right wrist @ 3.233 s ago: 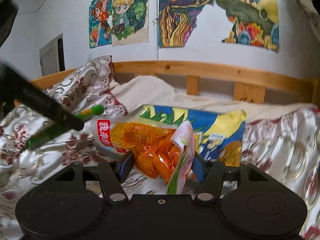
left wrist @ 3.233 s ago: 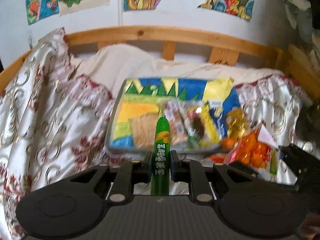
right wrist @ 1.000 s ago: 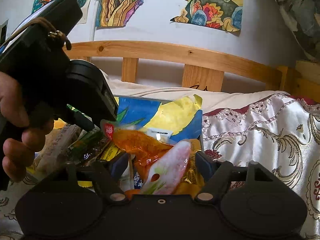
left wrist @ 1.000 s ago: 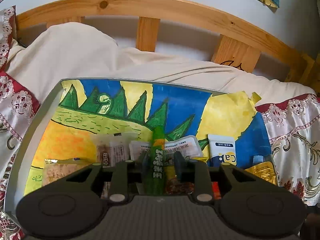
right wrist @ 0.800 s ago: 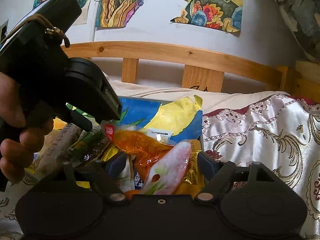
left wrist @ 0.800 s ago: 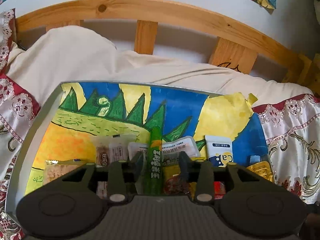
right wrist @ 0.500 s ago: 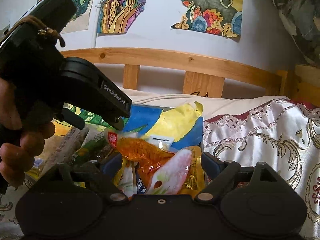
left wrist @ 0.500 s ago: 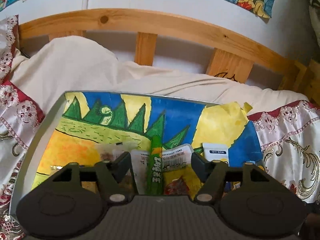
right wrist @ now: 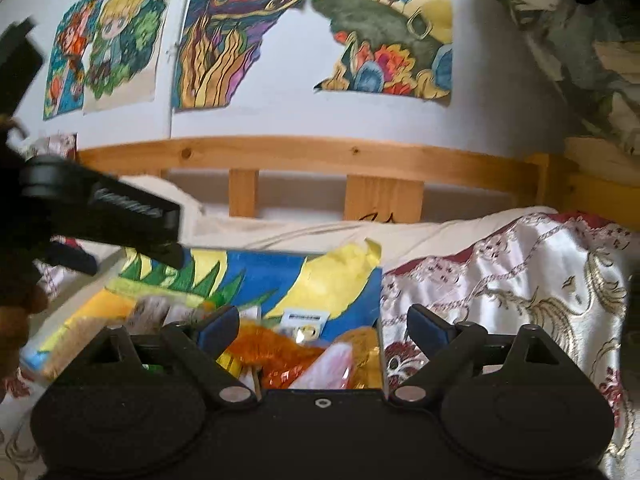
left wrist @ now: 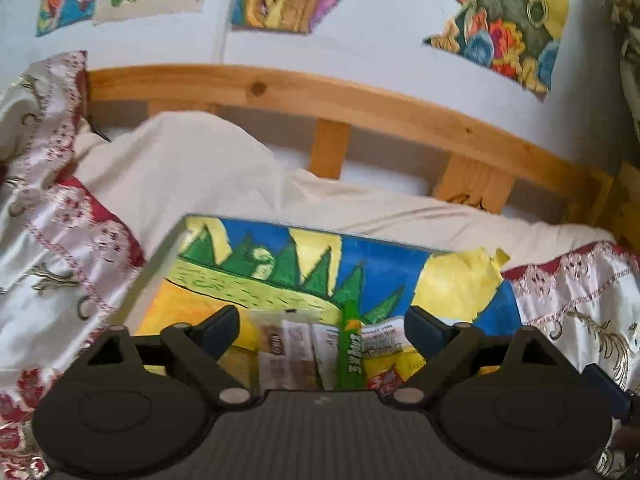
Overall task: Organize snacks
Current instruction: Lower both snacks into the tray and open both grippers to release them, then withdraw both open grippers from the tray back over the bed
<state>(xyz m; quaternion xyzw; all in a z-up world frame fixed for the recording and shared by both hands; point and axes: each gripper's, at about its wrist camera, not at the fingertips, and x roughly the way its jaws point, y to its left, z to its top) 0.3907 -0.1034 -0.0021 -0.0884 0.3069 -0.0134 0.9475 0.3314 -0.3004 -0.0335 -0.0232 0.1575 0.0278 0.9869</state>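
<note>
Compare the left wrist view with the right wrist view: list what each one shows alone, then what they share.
Left wrist only: the open left tool and a green stick snack lying between white packets.

Right wrist only: the open right tool, an orange bag below it, and an anime drawing on the wall.

Both: the painted tray on the bed, the wooden headboard and the patterned quilt.

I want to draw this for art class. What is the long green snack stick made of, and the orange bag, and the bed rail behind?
The green snack stick looks like smooth printed plastic wrap, with white letters on it. The orange bag seems to be clear, shiny, crinkly plastic, catching the light. The bed rail is pale wood, its knots and grain visible.
</note>
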